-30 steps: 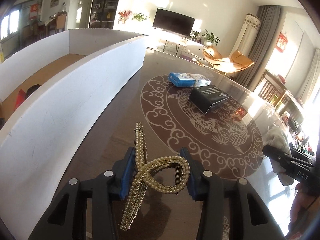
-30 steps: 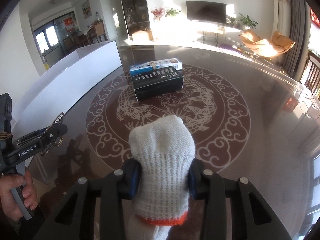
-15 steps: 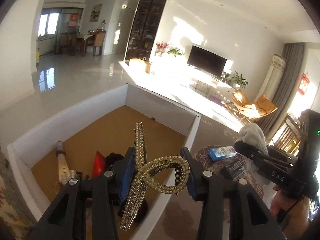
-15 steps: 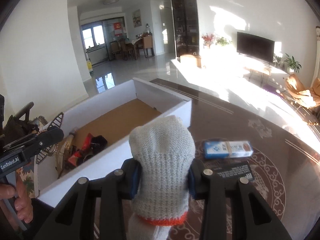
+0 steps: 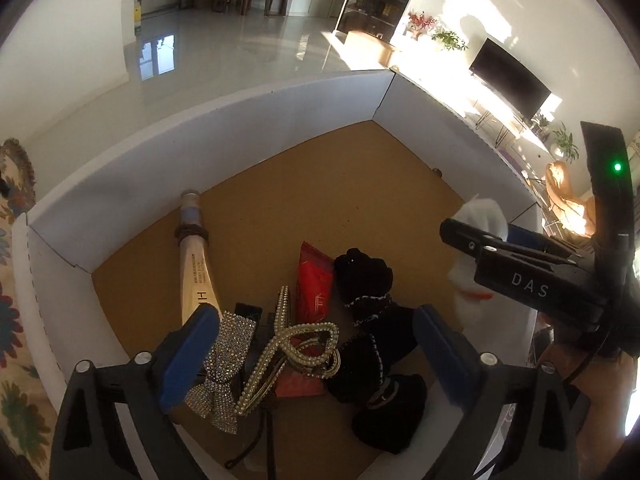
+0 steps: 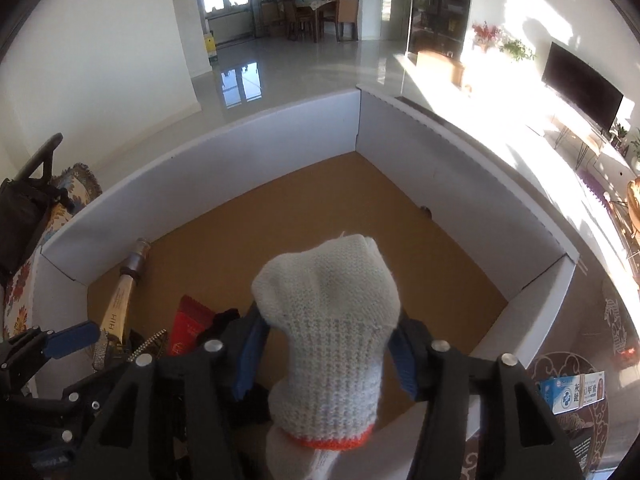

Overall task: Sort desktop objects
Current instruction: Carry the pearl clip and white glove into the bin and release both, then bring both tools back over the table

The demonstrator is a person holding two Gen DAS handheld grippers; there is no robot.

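Over the white cardboard box [image 5: 240,140], my left gripper [image 5: 314,354] is opening, its jaws wide apart. The pearl hair clip [image 5: 288,352] lies free between them on the pile in the box, and neither blue pad touches it. My right gripper [image 6: 326,354] hovers over the box's near wall with its jaws also opening. The white knit glove [image 6: 328,320] with an orange cuff still sits loosely between its pads. That glove [image 5: 480,216] also shows at the right of the left wrist view.
On the box's brown floor lie a wooden-handled tool [image 5: 194,264], a red packet [image 5: 314,284], a rhinestone bow [image 5: 226,360] and several black fabric pieces [image 5: 364,276]. A blue medicine carton [image 6: 572,392] rests on the patterned table outside. The far half of the box floor [image 6: 320,216] is bare.
Both grippers swung from over the table to above the box. The left jaws spread and the pearl clip dropped onto the pile. The right jaws widened around the glove.
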